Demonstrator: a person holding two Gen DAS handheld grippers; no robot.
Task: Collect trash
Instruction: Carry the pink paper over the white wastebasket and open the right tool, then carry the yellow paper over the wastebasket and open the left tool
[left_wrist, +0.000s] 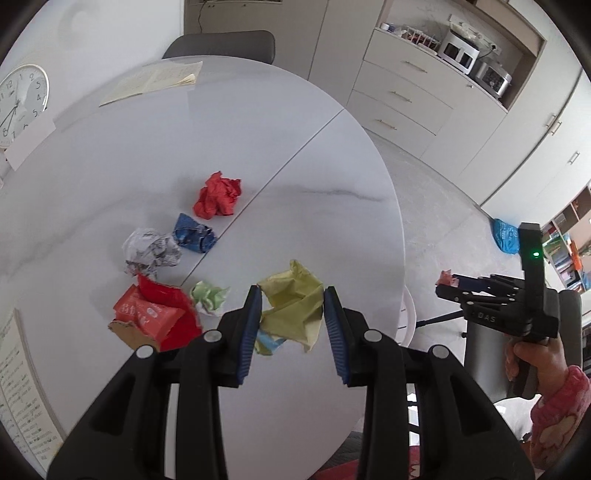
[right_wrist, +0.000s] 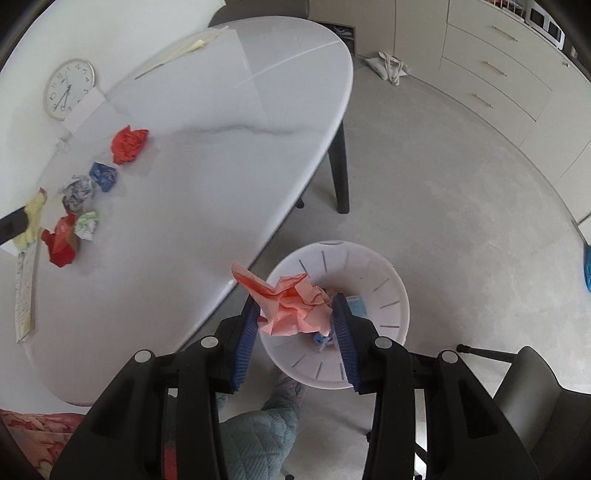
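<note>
My left gripper is shut on a crumpled yellow-green paper and holds it above the white table. On the table lie a red paper ball, a blue wad, a newspaper ball, a red snack wrapper and a pale green wad. My right gripper is shut on a crumpled pink paper above the white trash basket on the floor. The right gripper also shows in the left wrist view.
A clock and an open notebook lie at the table's far side, printed paper at its near left edge. A dark chair stands behind the table. A blue bag lies on the floor; cabinets line the wall.
</note>
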